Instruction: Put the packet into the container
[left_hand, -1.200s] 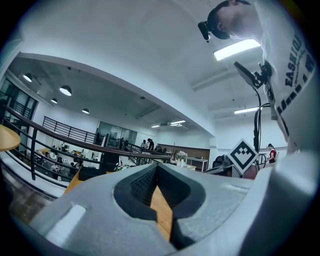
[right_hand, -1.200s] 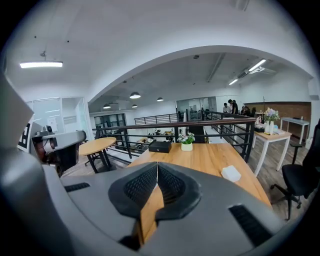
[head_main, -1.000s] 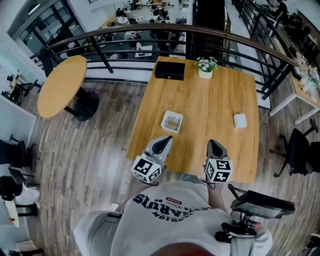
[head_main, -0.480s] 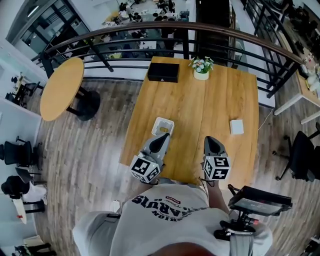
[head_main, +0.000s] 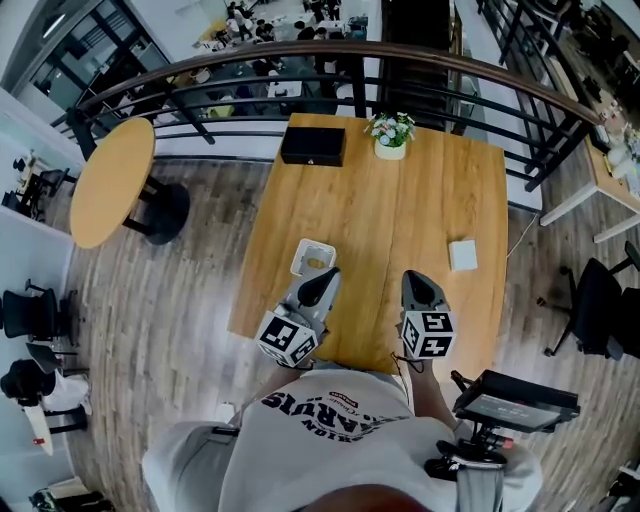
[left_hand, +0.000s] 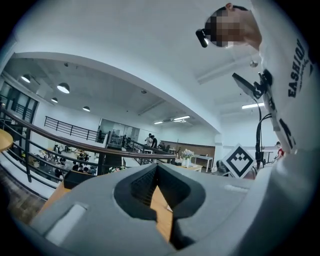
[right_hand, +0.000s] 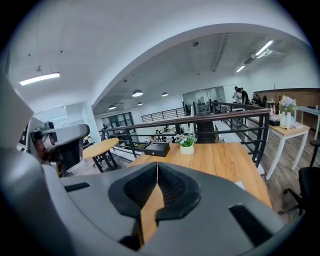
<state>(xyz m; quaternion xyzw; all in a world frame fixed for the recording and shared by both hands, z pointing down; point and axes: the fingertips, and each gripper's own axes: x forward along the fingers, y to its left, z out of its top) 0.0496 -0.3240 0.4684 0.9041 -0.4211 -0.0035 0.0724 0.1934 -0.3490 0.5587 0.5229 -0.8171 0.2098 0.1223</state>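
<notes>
While we hold both over the near edge of the table (head_main: 395, 215), left gripper (head_main: 320, 280) and right gripper (head_main: 416, 282) are pinched closed, empty. The white container (head_main: 313, 257), just ahead of the left one, holds something tan. The white packet (head_main: 462, 254) lies apart, ahead of the right one.

Wooden table (head_main: 400, 225) on plank floor (head_main: 150, 300) — curved railing (head_main: 330, 47), round table (head_main: 112, 185) beside.

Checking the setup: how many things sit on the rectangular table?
4: black box far left, flower pot beside it, container ahead of the left gripper, white packet toward the right edge. None seem hidden.
</notes>
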